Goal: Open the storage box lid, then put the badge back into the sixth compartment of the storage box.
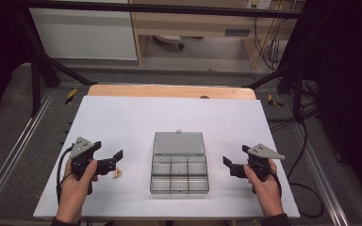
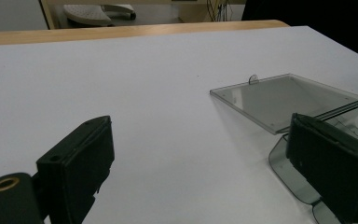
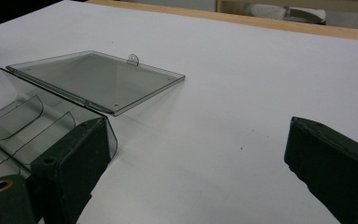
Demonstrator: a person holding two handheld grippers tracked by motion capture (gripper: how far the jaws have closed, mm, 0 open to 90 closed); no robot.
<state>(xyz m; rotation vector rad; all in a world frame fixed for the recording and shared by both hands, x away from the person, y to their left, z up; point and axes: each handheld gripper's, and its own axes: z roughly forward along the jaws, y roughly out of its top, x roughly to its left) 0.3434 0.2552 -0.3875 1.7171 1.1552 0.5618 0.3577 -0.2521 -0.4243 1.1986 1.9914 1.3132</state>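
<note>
On the white table (image 1: pixel 122 117), both grippers gape wide beside the unlabelled clear organiser box (image 1: pixel 179 173)

Left gripper (image 1: pixel 115 161) in left hand (image 1: pixel 78 181), right gripper (image 1: pixel 230 165) in right hand (image 1: pixel 264 181), both wide apart

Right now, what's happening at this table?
A person sits at a white table with a two-jaw gripper in each hand. The left gripper and the right gripper are both open and hold nothing, one on each side of a clear compartment box whose lid lies folded back flat. The compartments look empty. A small tan piece lies on the table just under the left gripper.
</note>
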